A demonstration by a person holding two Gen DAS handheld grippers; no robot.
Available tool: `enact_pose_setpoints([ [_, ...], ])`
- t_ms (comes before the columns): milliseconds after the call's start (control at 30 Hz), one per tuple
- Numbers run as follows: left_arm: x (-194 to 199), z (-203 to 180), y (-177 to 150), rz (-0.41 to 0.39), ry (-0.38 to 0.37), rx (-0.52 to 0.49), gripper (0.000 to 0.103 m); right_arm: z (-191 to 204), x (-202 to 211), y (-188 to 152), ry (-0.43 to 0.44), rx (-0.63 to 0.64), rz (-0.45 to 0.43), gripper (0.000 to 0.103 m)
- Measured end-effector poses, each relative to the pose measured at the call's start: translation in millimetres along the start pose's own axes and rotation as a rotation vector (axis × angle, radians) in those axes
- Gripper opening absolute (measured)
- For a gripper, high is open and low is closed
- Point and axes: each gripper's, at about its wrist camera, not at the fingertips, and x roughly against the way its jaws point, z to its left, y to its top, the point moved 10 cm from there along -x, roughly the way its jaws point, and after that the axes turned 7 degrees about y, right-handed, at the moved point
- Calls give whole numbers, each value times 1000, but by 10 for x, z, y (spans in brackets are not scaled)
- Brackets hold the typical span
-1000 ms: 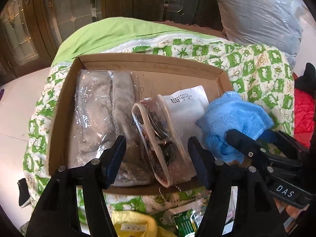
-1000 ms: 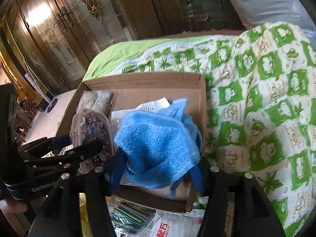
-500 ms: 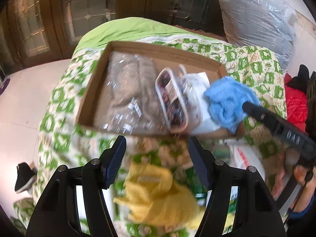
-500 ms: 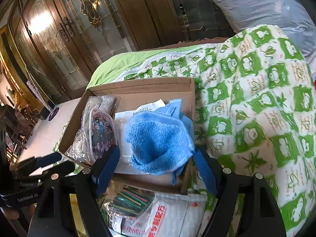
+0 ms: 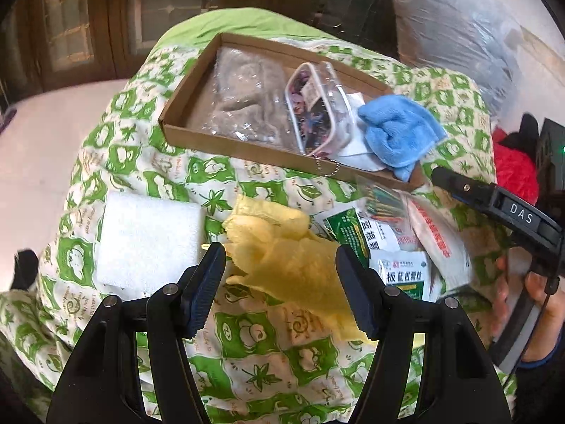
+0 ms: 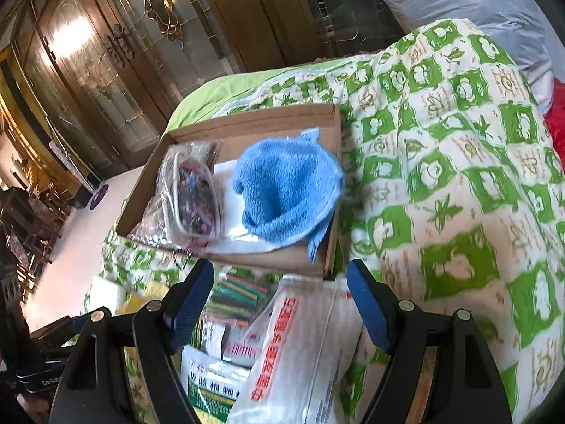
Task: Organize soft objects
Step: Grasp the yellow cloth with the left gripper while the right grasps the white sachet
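Observation:
A shallow cardboard box lies on the green-and-white quilt. In it are a bagged grey fluffy item, a clear patterned pouch and a blue towel at its right end. A yellow cloth lies on the quilt in front of the box, between the fingers of my open, empty left gripper. A white foam pad lies left of it. My right gripper is open and empty, above a white plastic packet.
Printed packets and a bag of coloured sticks lie in front of the box. A large grey plastic-wrapped bundle sits behind the quilt. Red fabric lies at the right. Wooden glass-panelled doors stand behind.
Both grippers have pulled back from the box. The right gripper has let go of the blue towel, which now lies in the box. The left gripper now frames the yellow cloth.

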Motion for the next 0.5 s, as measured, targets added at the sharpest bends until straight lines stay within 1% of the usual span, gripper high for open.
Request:
enact_pose_setpoints([
  [167, 20, -90, -44, -5, -7, -35, 65, 7, -15, -278, 1, -18, 88, 78],
  [367, 34, -125, -85, -5, -10, -41, 65, -80, -44, -477, -105, -12, 158, 78],
  [500, 38, -164, -128, -1, -18, -45, 65, -156, -74, -542, -154, -7, 194, 77],
])
